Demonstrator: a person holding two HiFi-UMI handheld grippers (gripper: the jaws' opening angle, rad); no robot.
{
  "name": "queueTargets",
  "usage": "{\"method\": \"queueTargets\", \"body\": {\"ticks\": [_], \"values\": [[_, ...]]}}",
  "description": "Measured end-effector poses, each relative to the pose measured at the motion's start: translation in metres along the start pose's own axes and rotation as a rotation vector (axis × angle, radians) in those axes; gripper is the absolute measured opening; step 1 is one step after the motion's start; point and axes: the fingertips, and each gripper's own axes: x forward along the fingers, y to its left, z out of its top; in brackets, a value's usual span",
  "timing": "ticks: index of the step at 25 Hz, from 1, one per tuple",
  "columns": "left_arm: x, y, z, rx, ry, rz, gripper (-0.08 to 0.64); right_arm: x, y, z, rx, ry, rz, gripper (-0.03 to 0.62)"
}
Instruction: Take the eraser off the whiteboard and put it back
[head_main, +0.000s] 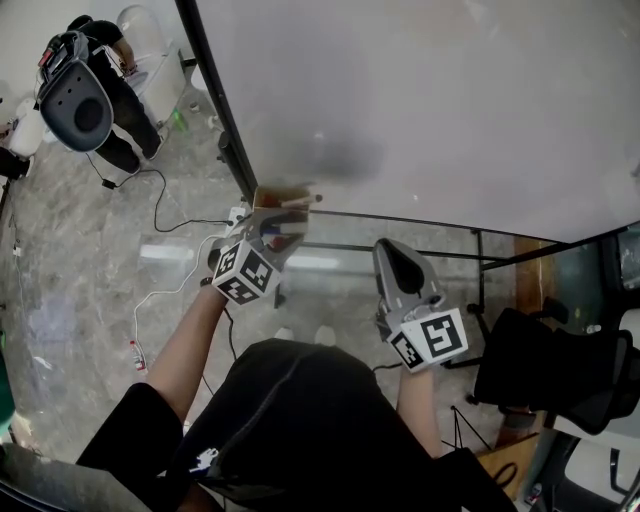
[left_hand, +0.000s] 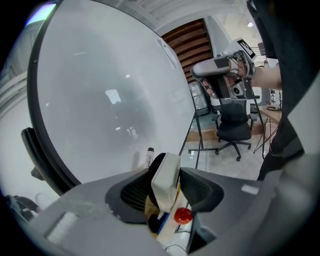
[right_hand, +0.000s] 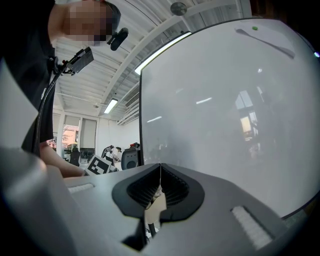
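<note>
The whiteboard fills the upper right of the head view. At its lower edge sits a small brown box of markers. My left gripper reaches to that box. In the left gripper view the white eraser stands upright between the pads, and the left gripper is shut on it. A red marker cap and a black-capped marker lie close by. My right gripper hangs below the board, apart from it. The right gripper is shut with nothing between its jaws.
A black office chair stands at the lower right beside the board's black stand. White and black cables trail over the stone floor. Some grey and black equipment sits at the far left.
</note>
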Motion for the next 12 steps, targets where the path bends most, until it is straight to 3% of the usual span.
{"method": "queueTargets", "body": {"ticks": [12], "values": [[-0.027,0.01,0.016,-0.069,-0.107,0.068,0.202,0.004,0.012,0.002,-0.01,-0.007,0.014,0.011]]}}
